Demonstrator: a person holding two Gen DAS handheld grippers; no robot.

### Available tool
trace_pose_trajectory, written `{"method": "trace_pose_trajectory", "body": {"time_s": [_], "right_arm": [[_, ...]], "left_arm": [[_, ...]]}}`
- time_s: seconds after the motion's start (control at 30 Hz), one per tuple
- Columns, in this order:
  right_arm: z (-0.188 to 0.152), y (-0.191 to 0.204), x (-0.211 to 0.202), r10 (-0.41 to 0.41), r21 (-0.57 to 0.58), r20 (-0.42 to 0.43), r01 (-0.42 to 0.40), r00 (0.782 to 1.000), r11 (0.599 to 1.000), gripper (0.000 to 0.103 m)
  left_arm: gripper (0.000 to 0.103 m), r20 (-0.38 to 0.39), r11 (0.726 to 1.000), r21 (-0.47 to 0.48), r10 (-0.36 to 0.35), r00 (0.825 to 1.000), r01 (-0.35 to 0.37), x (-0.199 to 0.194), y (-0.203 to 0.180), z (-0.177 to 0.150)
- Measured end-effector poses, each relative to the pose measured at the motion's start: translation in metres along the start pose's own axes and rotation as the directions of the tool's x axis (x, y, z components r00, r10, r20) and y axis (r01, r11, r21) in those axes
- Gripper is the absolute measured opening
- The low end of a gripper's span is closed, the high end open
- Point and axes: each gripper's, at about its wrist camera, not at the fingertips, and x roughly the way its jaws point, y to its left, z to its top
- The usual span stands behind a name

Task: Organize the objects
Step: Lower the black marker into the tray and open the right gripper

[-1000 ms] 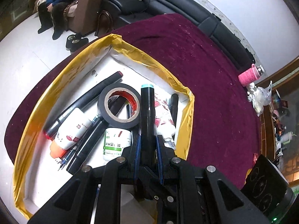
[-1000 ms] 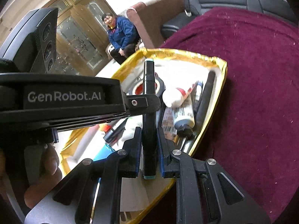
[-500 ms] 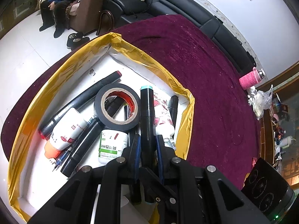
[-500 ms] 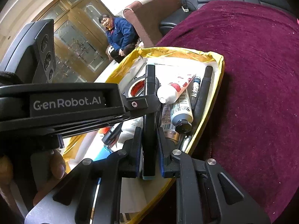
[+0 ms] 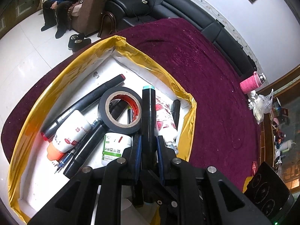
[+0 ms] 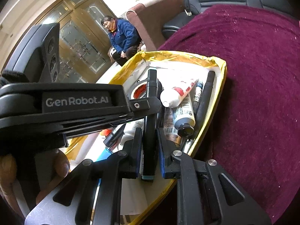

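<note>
- Maroon velvet-covered tabletop (image 5: pixel 215 97) carries a shallow white tray with yellow-taped rim (image 5: pixel 61 78); black sofa and a seated person in a blue jacket sit in the background.
- Already lying in the tray: black electrical tape roll (image 5: pixel 120 110), white bottle with orange cap (image 5: pixel 69 131), white bottle with green label (image 5: pixel 114 146), long black marker with red ends (image 5: pixel 88 101), white tube with red print (image 5: pixel 165 120), blue pen (image 5: pixel 63 161), several more black pens.
- Both grippers are clamped on one item: a black marker with teal end caps (image 5: pixel 148 121), held over the tray.
- Left gripper (image 5: pixel 148 150) is clenched on the marker's barrel, the far teal cap pointing toward the tray's back wall.
- Right gripper (image 6: pixel 149 148) grips the same marker nearer its close teal cap; the left unit crosses that view, pinching further up.
- Nothing loose is visible on the cloth near the tray; pink cylinder (image 5: pixel 247 84) and clutter sit well apart at the far edge.
- Judgement: task looks late-stage. Remaining: deal with the marker (possibly cap work, cannot tell) and lay it among the pens.
</note>
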Motion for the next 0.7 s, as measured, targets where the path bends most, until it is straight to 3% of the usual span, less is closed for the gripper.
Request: {"method": "trace_pose_trajectory", "body": {"time_s": [0.27, 0.47, 0.7], "right_arm": [[-0.003, -0.003, 0.003, 0.042, 0.000, 0.003, -0.042, 0.999, 0.999, 0.016], [-0.002, -0.019, -0.006, 0.093, 0.067, 0.042, -0.095, 0.995, 0.993, 0.016], [0.013, -0.027, -0.007, 0.013, 0.107, 0.035, -0.017, 0.999, 0.994, 0.016]], "left_arm": [[0.014, 0.023, 0.999, 0.001, -0.042, 0.999, 0.042, -0.008, 0.003, 0.000], [0.014, 0.007, 0.994, 0.077, -0.075, 0.997, 0.075, -0.004, -0.015, 0.009], [0.015, -0.054, 0.987, 0.081, -0.133, 0.990, 0.137, 0.020, -0.019, 0.025]]}}
